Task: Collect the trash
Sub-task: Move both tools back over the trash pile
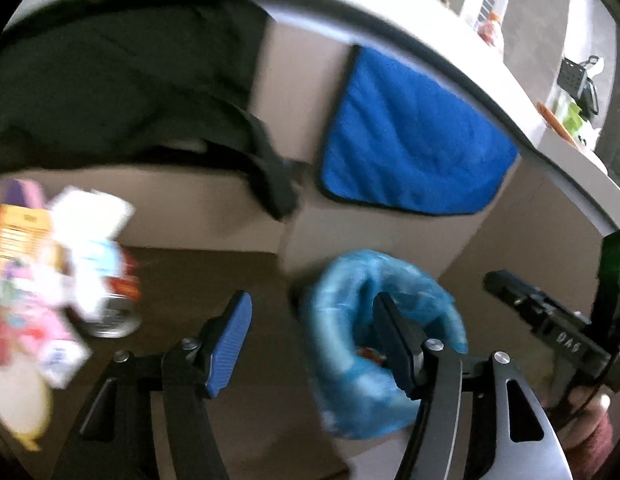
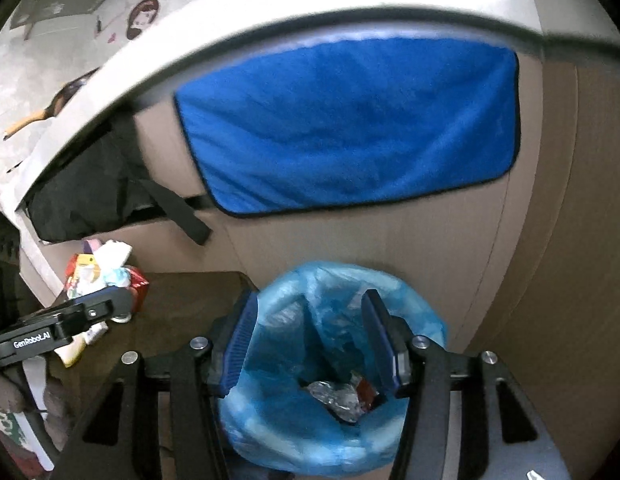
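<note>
A bin lined with a blue plastic bag [image 2: 334, 344] stands on the floor by a cardboard wall; crumpled foil and wrappers [image 2: 338, 398] lie at its bottom. My right gripper [image 2: 310, 344] is open and empty, right above the bin's mouth. My left gripper [image 1: 310, 344] is open and empty, just left of the bin [image 1: 346, 360]. A pile of trash [image 1: 50, 276] with packets, white paper and a drink can [image 1: 110, 316] lies on the dark floor to its left. The pile also shows in the right wrist view [image 2: 102, 276], behind the left gripper's body.
A blue cloth [image 2: 350, 124] hangs on the cardboard wall above the bin. A black bag with a strap [image 1: 110, 92] sits under the table edge at the left. The right gripper's body [image 1: 550, 320] shows at the right of the left wrist view.
</note>
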Motion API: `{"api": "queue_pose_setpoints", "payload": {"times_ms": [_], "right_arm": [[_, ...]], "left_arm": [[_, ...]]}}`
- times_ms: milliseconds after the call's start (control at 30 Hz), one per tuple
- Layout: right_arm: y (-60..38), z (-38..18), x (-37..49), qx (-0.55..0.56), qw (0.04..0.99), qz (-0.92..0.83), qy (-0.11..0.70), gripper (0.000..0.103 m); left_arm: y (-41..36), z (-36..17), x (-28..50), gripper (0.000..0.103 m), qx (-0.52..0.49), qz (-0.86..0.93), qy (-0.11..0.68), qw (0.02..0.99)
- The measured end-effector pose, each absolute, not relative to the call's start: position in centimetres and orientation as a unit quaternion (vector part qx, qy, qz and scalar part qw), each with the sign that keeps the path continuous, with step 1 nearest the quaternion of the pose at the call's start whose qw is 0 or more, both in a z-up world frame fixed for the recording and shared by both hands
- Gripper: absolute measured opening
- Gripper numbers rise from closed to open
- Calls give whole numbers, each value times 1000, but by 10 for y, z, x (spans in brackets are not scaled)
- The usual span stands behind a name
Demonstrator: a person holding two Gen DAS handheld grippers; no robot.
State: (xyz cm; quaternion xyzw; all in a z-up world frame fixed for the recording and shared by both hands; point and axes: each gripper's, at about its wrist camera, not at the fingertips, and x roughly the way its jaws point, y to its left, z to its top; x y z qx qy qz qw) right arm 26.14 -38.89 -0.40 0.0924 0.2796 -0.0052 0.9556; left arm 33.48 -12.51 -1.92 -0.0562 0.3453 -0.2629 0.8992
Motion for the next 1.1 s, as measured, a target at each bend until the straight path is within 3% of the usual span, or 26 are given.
{"api": "queue_pose_setpoints", "payload": {"times_ms": [100, 267, 667, 1100], "right_arm": [[-365, 11, 255, 75, 963, -2, 258, 52], [-317, 26, 250, 46, 970, 16, 237, 63], [-198, 25, 274, 2, 961, 105, 257, 67], [-138, -14, 306, -18, 934, 158, 321, 67]], "left_arm": [[-89, -4, 322, 64, -40, -231, 316, 919], [-18, 6, 304, 64, -22, -177, 282, 943], [152, -47, 309, 64, -109, -70, 329, 935], [160, -101, 364, 64, -110, -119, 376, 912]]}}
